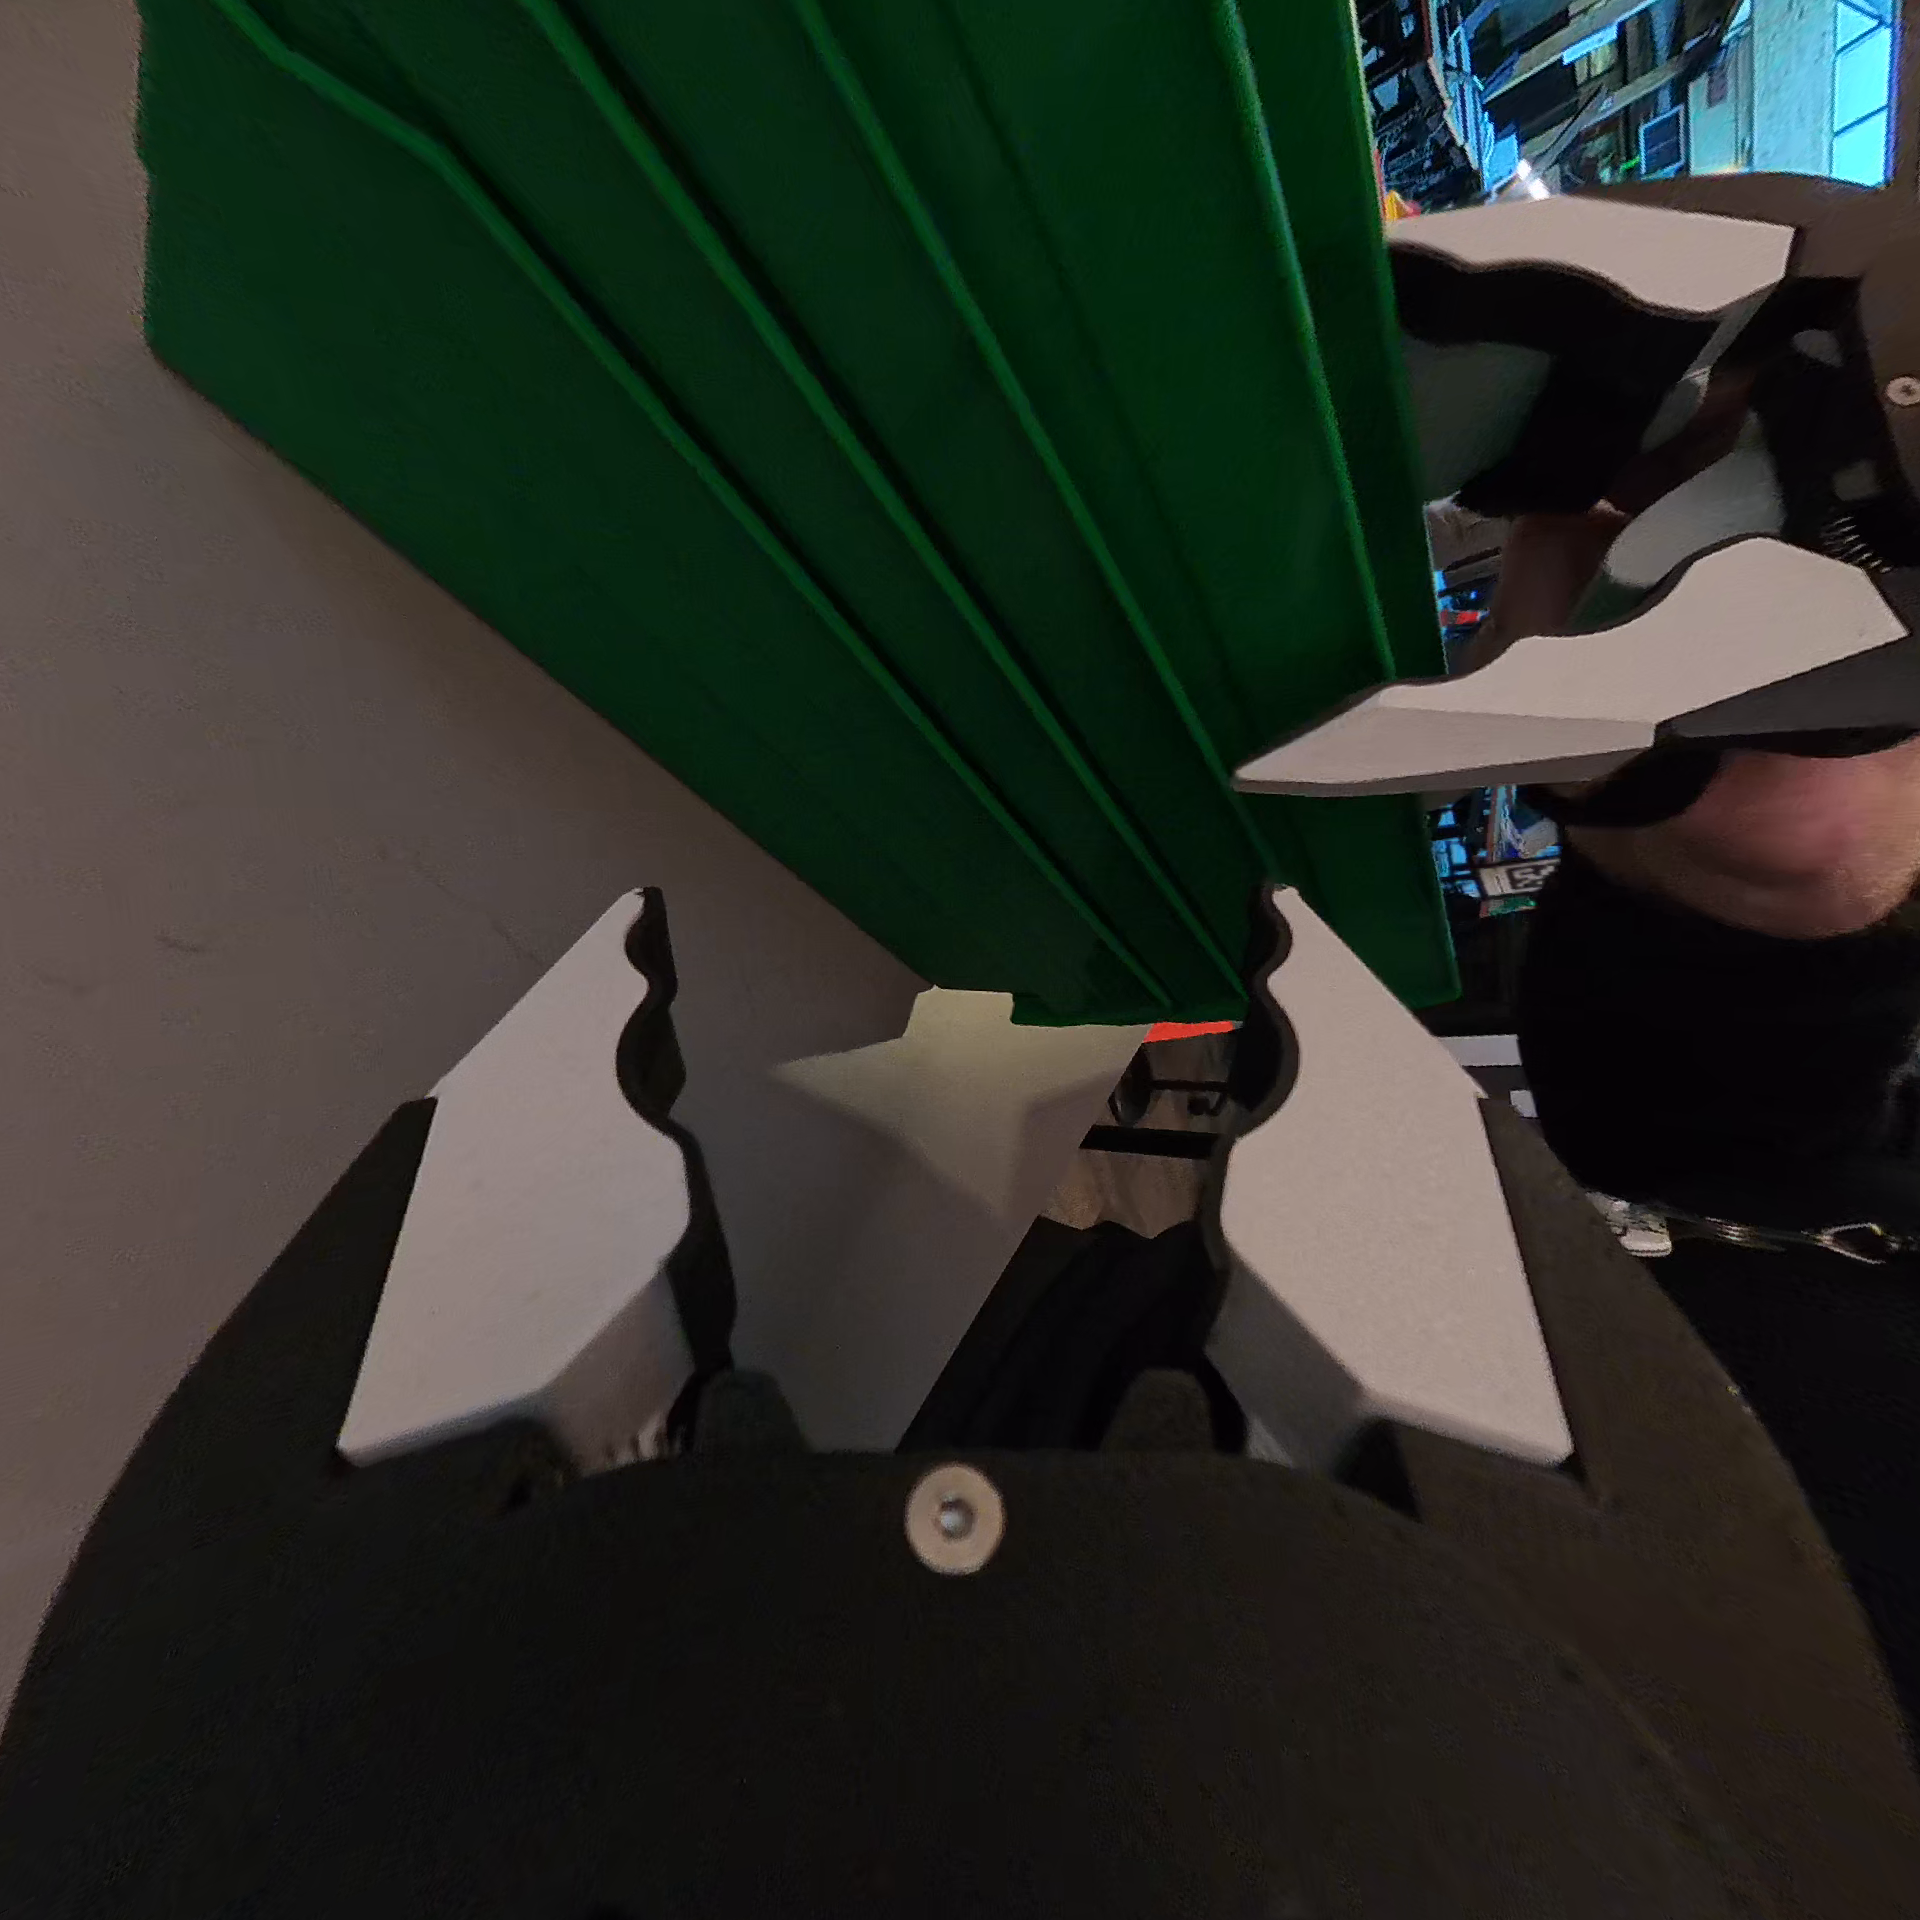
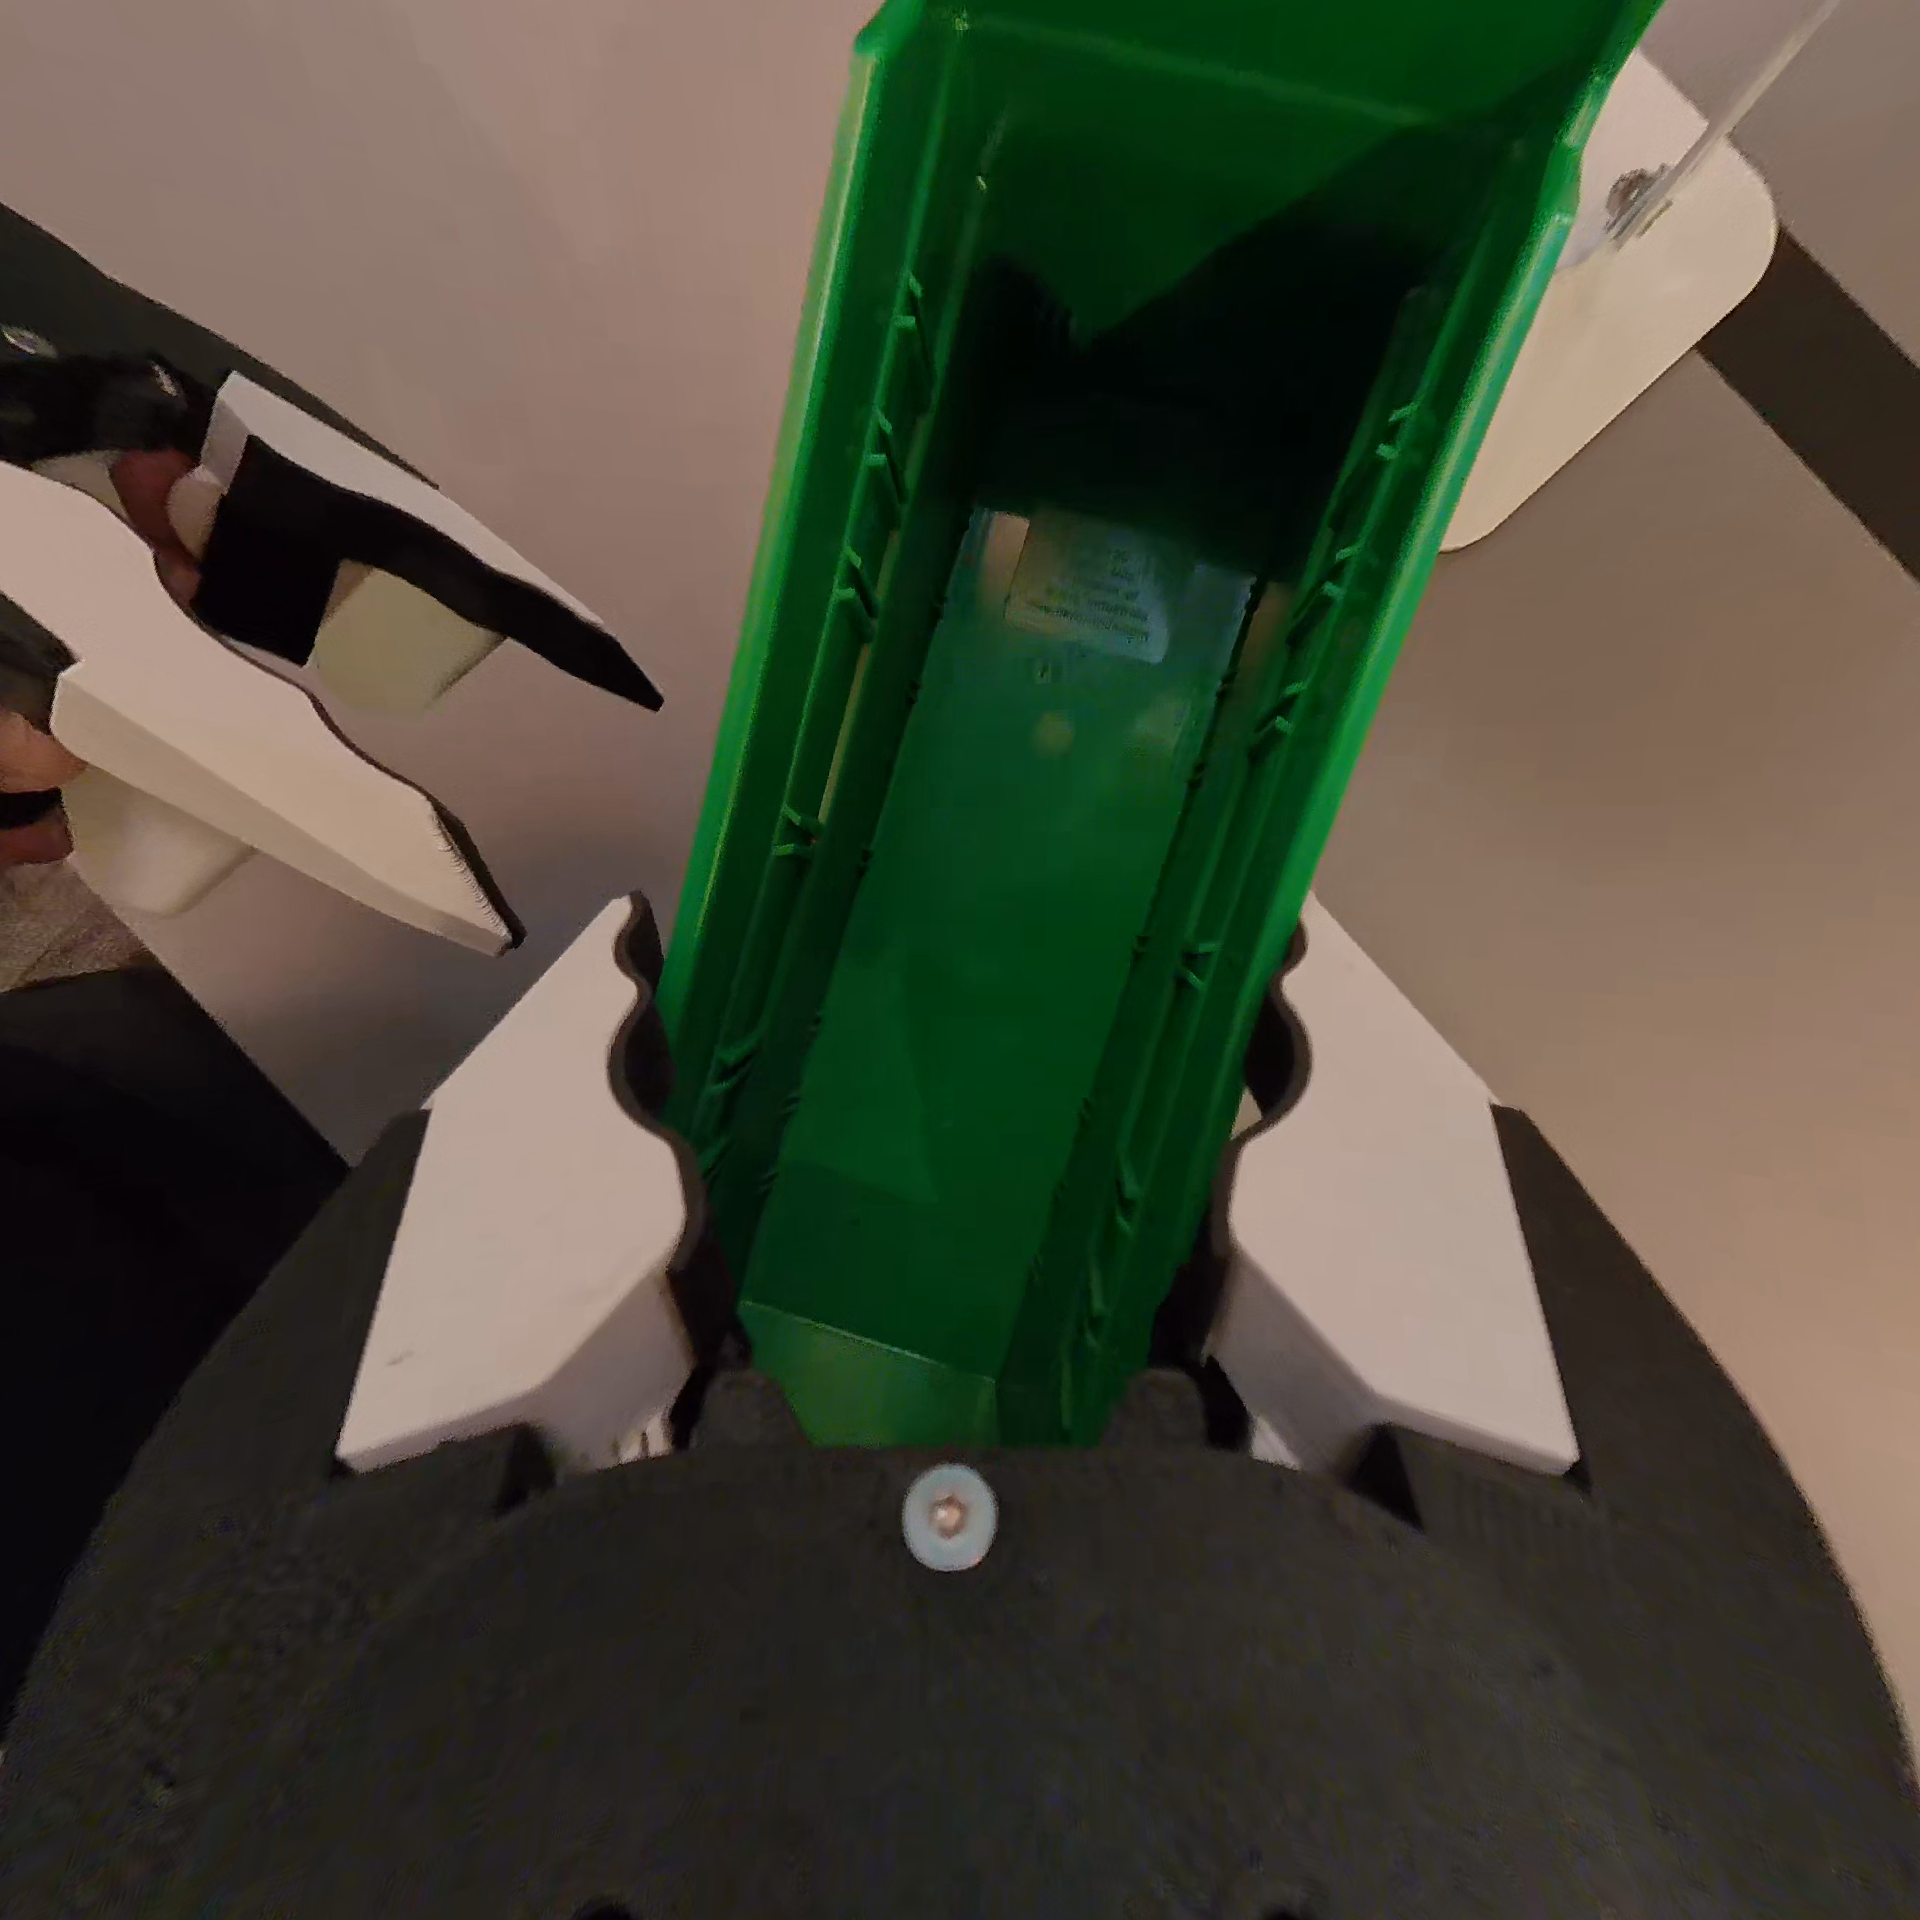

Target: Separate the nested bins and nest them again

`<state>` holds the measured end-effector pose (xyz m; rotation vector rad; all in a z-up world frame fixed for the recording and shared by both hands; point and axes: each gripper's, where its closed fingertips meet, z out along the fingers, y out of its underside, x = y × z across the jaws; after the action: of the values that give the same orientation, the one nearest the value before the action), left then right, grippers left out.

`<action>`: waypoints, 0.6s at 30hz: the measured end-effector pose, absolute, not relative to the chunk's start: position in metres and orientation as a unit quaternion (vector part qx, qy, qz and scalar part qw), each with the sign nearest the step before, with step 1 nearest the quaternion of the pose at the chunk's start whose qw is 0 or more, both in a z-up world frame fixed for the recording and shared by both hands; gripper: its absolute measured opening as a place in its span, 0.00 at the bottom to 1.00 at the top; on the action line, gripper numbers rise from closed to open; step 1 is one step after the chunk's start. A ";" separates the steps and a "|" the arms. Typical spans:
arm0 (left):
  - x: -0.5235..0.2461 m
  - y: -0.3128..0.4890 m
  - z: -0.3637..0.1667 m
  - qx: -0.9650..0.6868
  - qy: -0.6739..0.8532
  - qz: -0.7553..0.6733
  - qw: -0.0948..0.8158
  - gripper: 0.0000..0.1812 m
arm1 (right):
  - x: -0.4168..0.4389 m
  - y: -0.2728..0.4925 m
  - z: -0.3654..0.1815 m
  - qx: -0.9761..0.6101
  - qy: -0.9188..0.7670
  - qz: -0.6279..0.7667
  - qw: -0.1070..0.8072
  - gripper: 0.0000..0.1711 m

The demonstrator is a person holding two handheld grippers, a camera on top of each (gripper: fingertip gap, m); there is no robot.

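A stack of nested green bins (image 1: 831, 468) shows from the side in the left wrist view, with several stepped rims lying over a pale surface (image 1: 208, 727). My left gripper (image 1: 961, 894) is open and empty. Its right fingertip (image 1: 1273, 935) touches the stack's near corner. The right gripper (image 1: 1330, 520) straddles the stack's far end. In the right wrist view I look into the long top bin (image 2: 987, 987). My right gripper (image 2: 966, 909) is shut on the bin, with a pad against each side wall. The left gripper (image 2: 577, 821) is open just left of the bin.
A white rounded plate with a bolt (image 2: 1621, 343) and a dark bar (image 2: 1829, 343) lie beyond the bin at upper right. A person's forearm (image 1: 1766, 852) and dark clothing are on the right. Shelving (image 1: 1621, 94) stands far behind.
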<state>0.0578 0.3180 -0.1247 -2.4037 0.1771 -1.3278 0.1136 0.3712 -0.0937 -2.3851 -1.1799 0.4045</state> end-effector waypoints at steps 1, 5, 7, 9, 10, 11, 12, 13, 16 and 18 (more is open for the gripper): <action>0.058 0.318 -0.125 -0.857 0.064 -0.474 0.194 0.59 | 0.114 0.370 -0.093 -0.867 -0.424 0.149 0.217 0.66; 0.059 0.320 -0.125 -0.856 0.064 -0.476 0.194 0.59 | 0.111 0.371 -0.085 -0.872 -0.389 0.207 0.211 0.65; 0.060 0.320 -0.124 -0.855 0.064 -0.477 0.195 0.59 | 0.113 0.369 -0.085 -0.872 -0.399 0.203 0.198 0.67; 0.061 0.321 -0.119 -0.851 0.063 -0.481 0.200 0.59 | 0.118 0.372 -0.077 -0.868 -0.406 0.196 0.207 0.69; 0.062 0.323 -0.113 -0.847 0.063 -0.485 0.207 0.58 | 0.121 0.374 -0.074 -0.868 -0.403 0.200 0.209 0.66; 0.063 0.324 -0.107 -0.844 0.067 -0.488 0.214 0.57 | 0.126 0.374 -0.071 -0.869 -0.400 0.206 0.207 0.68; 0.065 0.325 -0.100 -0.840 0.072 -0.489 0.222 0.57 | 0.131 0.375 -0.070 -0.869 -0.397 0.210 0.205 0.69; 0.067 0.327 -0.091 -0.835 0.078 -0.492 0.234 0.57 | 0.136 0.373 -0.072 -0.870 -0.397 0.215 0.197 0.71; 0.074 0.330 -0.073 -0.828 0.098 -0.489 0.255 0.57 | 0.145 0.367 -0.081 -0.865 -0.404 0.243 0.171 0.76; 0.082 0.331 -0.063 -0.821 0.103 -0.497 0.262 0.57 | 0.144 0.357 -0.087 -0.856 -0.416 0.263 0.156 0.78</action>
<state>0.0816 0.3313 -0.0633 -2.2217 0.2796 -1.3453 0.1444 0.3570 -0.0873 -2.4529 -1.1910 0.7543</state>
